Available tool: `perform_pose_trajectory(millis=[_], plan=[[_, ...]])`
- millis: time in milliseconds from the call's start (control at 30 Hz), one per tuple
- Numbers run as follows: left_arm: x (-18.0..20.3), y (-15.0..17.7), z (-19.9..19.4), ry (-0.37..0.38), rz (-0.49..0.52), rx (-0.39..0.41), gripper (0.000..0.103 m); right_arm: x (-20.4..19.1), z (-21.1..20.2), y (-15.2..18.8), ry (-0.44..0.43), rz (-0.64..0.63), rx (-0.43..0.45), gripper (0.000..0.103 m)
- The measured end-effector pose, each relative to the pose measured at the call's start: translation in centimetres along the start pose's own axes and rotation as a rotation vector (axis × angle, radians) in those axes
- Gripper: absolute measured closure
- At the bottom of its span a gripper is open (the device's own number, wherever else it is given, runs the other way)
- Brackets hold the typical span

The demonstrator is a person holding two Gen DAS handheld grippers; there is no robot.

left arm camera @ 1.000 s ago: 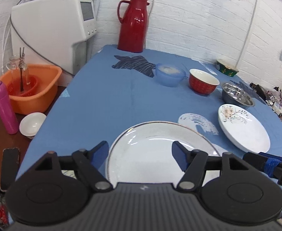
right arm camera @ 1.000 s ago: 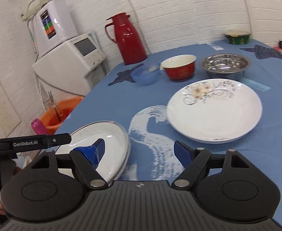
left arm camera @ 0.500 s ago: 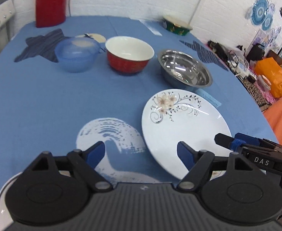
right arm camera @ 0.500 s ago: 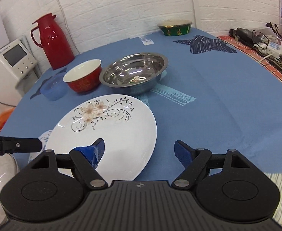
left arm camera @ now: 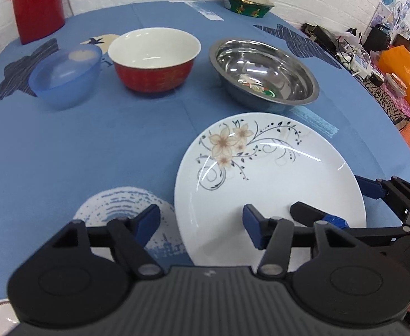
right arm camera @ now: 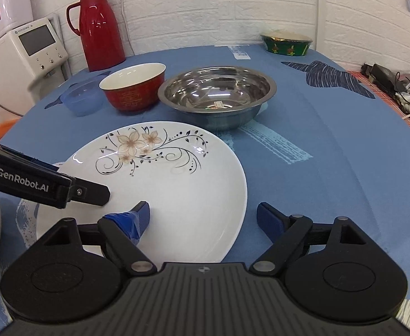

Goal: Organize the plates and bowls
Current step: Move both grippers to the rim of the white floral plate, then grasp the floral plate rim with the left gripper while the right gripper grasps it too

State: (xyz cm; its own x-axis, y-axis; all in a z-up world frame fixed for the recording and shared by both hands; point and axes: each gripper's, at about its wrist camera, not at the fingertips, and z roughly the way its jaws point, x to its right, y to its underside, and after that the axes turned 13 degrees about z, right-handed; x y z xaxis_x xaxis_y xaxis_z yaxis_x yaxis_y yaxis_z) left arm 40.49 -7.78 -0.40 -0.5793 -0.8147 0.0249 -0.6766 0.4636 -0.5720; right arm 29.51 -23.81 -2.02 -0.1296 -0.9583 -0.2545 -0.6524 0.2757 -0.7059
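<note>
Nothing looks stacked yet. Both claws gape, holding nothing: left claw (left arm camera: 202, 225) and right claw (right arm camera: 203, 217) straddle edges of the white floral plate (right arm camera: 160, 184), mid-frame on the blue counter (right arm camera: 330, 145); three bowls sit separately behind.

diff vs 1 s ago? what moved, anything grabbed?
Both grippers swung right, from the gold-rimmed plate to the floral plate. Left gripper and right gripper now straddle its near rim, open; nothing gripped. Floral plate, red bowl, steel bowl and blue bowl unmoved.
</note>
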Motion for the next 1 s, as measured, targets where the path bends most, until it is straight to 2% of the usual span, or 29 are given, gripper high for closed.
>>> perform_pose_trajectory(millis=[100,233,400,600,833,1000], plan=[[0.4,-0.2,0.0,0.004,0.002,0.017,0.062,-0.2,-0.4,0.5,-0.079,-0.004,0.002,0.037],[0.6,-0.2,-0.4,0.006,-0.028,-0.001,0.069,-1.4,-0.7,0.8,-0.024,-0.033,-0.011,0.038],[0.9,0.9,-3.3,-0.006,-0.028,0.034,0.070,-2.5,-3.2,1.0,-0.045,0.006,0.013,0.038],[-0.1,2.8,-8.3,-0.032,-0.061,0.101,0.070,-5.8,-6.3,1.0,-0.088,-0.025,0.066,0.036],[-3.1,7.3,-14.4,-0.118,-0.126,0.160,0.070,-11.2,-8.0,2.1,-0.202,-0.088,0.078,0.036],[-5.7,11.4,-17.3,-0.204,-0.190,0.182,0.070,-14.9,-7.7,3.7,-0.284,-0.131,0.032,0.036]])
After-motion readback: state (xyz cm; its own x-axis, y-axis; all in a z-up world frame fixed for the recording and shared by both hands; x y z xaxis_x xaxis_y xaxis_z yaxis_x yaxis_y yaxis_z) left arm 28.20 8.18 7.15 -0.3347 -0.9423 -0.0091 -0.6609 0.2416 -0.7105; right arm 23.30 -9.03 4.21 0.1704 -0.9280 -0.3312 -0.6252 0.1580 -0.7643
